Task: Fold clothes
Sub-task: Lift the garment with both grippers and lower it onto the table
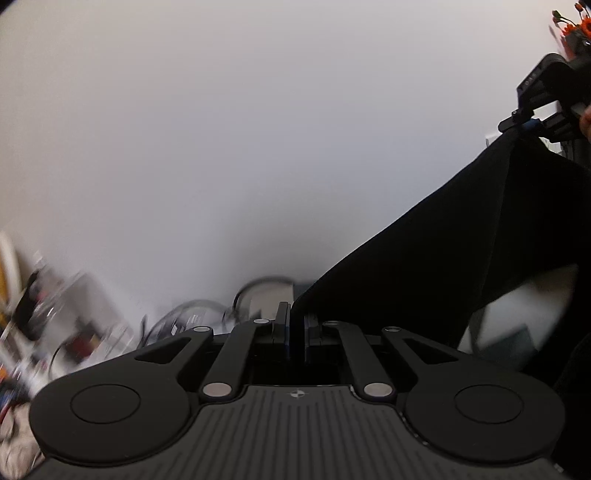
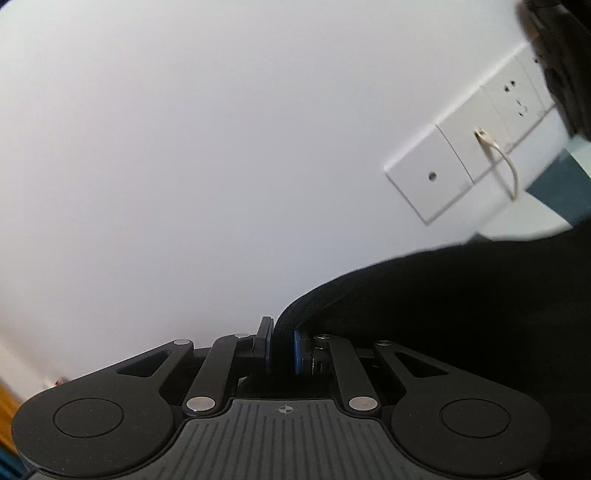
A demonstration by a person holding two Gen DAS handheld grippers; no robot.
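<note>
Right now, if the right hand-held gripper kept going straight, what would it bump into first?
Probably the white wall; nothing else shows ahead of the right hand-held gripper, which pinches the black cloth. Depth is unclear.

**Background, non-task items**

White wall (image 2: 184, 147) fills most of both views. Right wrist view: white outlet strip (image 2: 480, 147) mounted on wall, pale cord (image 2: 506, 166) looping down from it; teal panel (image 2: 557, 192) just beside. Left wrist view: blurred clutter (image 1: 55, 325) low left, dark looped cables (image 1: 207, 314), orange flowers (image 1: 580, 22) top right.
</note>
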